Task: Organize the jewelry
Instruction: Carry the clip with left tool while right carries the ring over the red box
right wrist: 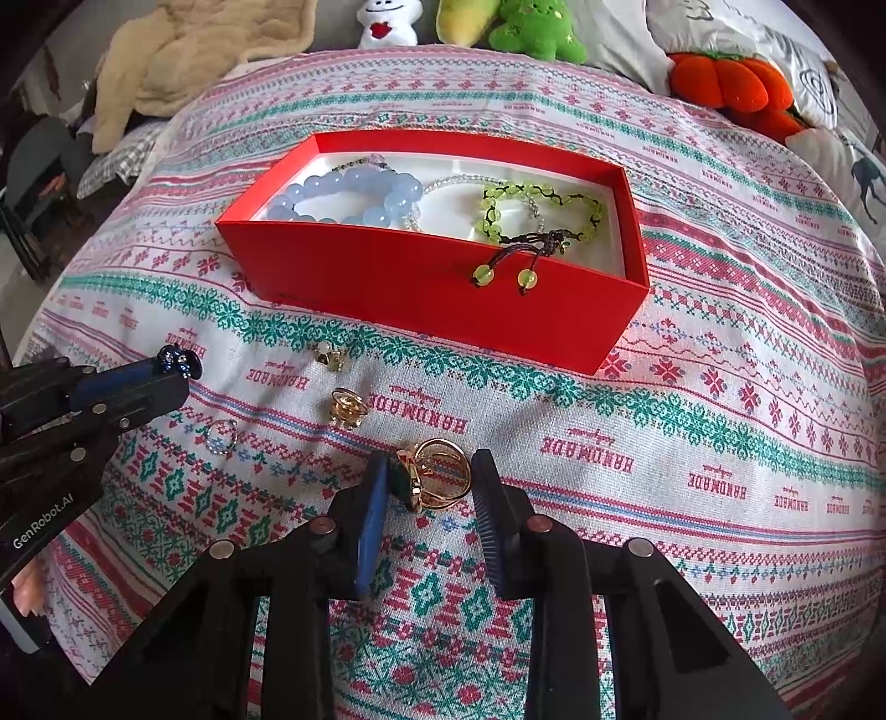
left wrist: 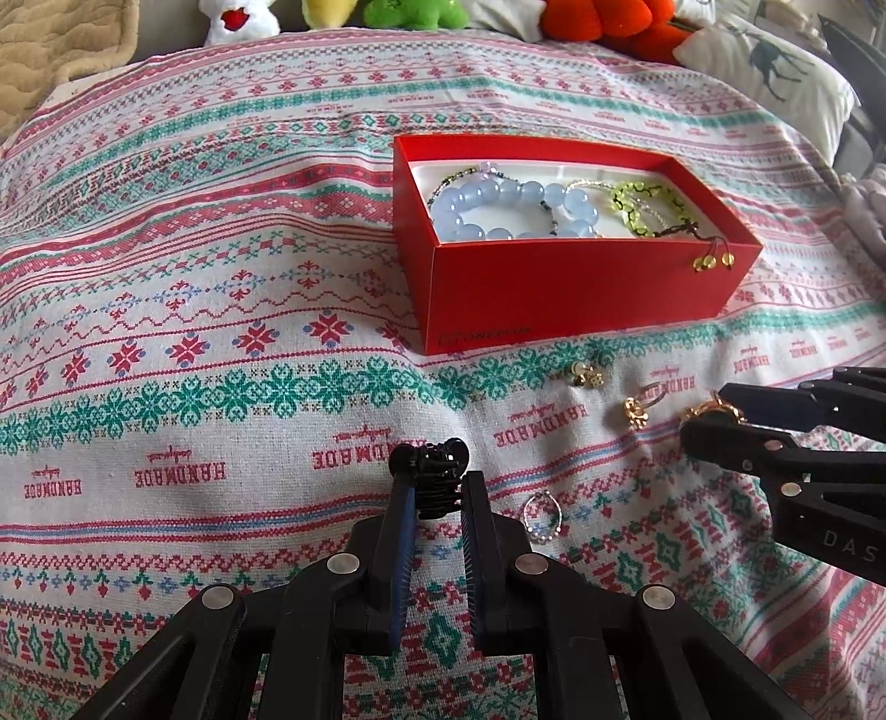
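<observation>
My left gripper is shut on a black hair claw clip, held just above the patterned cloth; the right wrist view shows this gripper at the left edge. My right gripper is shut on a gold ring with a dark green stone, which rests on the cloth. The left wrist view shows this gripper at the right. A red box beyond both holds a blue bead bracelet, a green bead bracelet and a clear bead strand.
Loose on the cloth lie a small gold piece, a gold ring and a small beaded ring, between the grippers and the box. Plush toys, a pillow and a beige blanket line the far edge.
</observation>
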Available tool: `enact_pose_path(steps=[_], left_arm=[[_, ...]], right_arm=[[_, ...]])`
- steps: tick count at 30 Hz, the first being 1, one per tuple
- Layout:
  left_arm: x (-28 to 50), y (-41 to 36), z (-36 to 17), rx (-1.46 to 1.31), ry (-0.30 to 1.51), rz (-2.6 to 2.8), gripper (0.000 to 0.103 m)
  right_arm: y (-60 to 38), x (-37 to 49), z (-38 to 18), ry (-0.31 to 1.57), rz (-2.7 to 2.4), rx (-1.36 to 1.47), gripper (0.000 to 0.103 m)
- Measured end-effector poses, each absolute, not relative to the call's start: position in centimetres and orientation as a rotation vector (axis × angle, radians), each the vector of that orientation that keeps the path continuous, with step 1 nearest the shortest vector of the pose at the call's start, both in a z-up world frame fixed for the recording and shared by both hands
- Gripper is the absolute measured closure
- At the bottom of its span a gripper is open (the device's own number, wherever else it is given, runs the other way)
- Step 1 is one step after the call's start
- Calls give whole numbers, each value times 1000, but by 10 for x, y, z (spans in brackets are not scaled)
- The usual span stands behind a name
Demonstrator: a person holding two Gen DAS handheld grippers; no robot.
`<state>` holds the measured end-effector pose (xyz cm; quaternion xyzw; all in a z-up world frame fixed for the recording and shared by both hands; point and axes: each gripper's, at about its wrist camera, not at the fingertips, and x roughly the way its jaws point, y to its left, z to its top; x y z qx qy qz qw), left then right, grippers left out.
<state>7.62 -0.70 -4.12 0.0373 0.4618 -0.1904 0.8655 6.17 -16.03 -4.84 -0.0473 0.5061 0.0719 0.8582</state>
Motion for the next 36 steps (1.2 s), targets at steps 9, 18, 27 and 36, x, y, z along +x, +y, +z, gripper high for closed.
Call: enact_pose_path(steps=[9, 18, 27, 36], left_arm=[[77, -3, -33, 46, 975, -392, 92], [75, -1, -19, 35, 945, -392, 92], [83, 2, -2, 6, 912, -389, 92], [95, -8, 13, -4, 872, -395, 92]], right_arm=[[-170, 51, -32, 1040, 160, -72, 71], [-188, 47, -8, 995, 142, -33, 71], [-203, 49, 21, 936, 131, 7, 71], [-208, 61, 41, 885, 118, 37, 71]])
